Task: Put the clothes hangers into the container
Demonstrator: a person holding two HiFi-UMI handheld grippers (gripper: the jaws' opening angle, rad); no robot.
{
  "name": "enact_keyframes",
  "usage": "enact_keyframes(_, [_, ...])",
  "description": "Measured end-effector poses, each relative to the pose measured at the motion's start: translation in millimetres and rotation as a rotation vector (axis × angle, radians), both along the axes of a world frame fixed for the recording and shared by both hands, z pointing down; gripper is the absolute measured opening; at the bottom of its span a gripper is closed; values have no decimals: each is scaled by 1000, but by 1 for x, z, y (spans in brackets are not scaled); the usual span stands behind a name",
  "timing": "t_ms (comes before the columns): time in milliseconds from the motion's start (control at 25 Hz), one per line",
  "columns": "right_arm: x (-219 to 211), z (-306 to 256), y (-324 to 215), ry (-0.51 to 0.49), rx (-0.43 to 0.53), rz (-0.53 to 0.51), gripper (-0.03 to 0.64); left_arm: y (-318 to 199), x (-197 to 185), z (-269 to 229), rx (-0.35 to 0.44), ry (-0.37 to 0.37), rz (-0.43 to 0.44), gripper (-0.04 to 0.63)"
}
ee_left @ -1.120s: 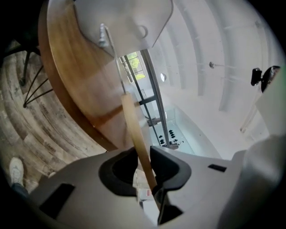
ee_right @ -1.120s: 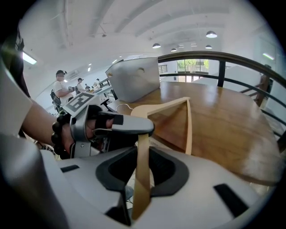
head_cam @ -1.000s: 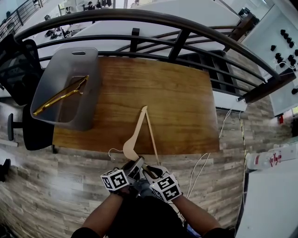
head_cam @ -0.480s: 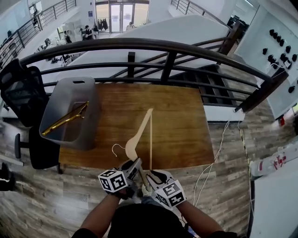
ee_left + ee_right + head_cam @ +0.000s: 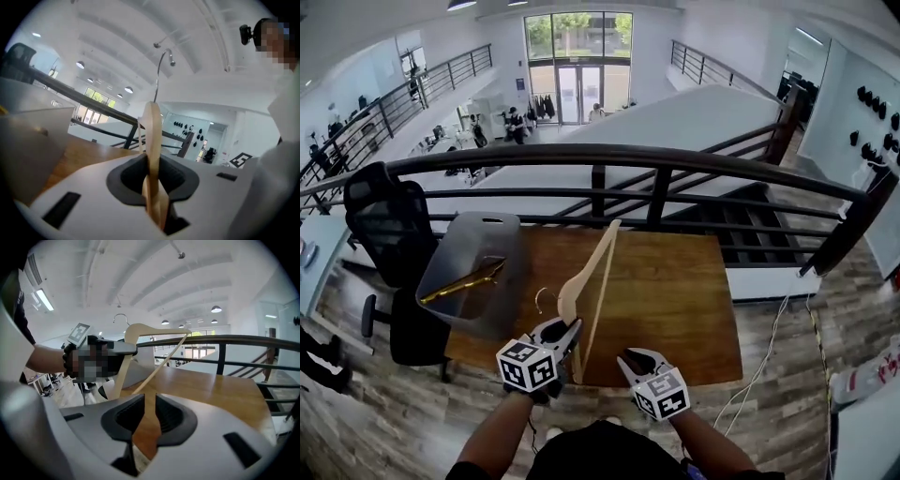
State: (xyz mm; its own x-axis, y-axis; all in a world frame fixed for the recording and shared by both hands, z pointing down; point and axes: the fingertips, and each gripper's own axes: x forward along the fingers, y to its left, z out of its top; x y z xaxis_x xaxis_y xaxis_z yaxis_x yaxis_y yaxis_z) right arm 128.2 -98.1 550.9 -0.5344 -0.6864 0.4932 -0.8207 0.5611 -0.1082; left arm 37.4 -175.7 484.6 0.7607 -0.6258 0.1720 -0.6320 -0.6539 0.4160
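Left tool (image 5: 565, 330): closed on the lower end of a pale wooden hanger (image 5: 591, 272). The left gripper view shows the wood clamped edge-on between both pads, the jaws having just tightened on it.

Wooden hanger: clear of the surface (image 5: 675, 291) and slanting up and away from the person. In the head view its far tip overlaps the railing (image 5: 703, 159). Its metal hook (image 5: 542, 298) points left, toward the container (image 5: 487, 218). The hanger is to the right of the container, not over or inside it.

Right tool (image 5: 630, 357): near the front edge of the surface, just right of the hanger and not touching it. In the right gripper view its jaws stand narrowly apart, having just been closing. Only the wood of the surface shows through the gap, and nothing is gripped.

Container: grey plastic bin on the left end of the surface. A gold-coloured hanger (image 5: 464, 281) lies diagonally inside it.

A black office chair (image 5: 384, 225) stands on the floor beyond the container's left side.
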Motion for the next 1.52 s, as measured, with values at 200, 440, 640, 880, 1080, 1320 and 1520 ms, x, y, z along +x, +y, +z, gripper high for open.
enact_keyframes(200, [-9, -16, -26, -29, 53, -64, 58, -2, -11, -20, 61, -106, -47, 61])
enact_keyframes(440, [-26, -17, -48, -38, 72, -105, 49, -12, -52, -55, 92, -216, -102, 60])
enact_keyframes(640, [-52, -12, -71, -41, 46, -95, 46, -28, -126, -102, 122, -302, -122, 60])
enact_keyframes(880, [-92, -17, -90, -50, 40, -106, 43, -60, -224, -138, 292, -694, -227, 58])
enact_keyframes(1080, [-127, -18, -109, -42, 33, -107, 41, -92, -282, -140, 321, -854, -244, 58])
enact_keyframes(1320, [-146, -9, -116, -12, 5, -89, 37, -106, -310, -107, 320, -1007, -181, 58])
enact_keyframes(1520, [-153, -11, -119, -17, -13, -72, 34, -126, -302, -76, 328, -1137, -93, 58])
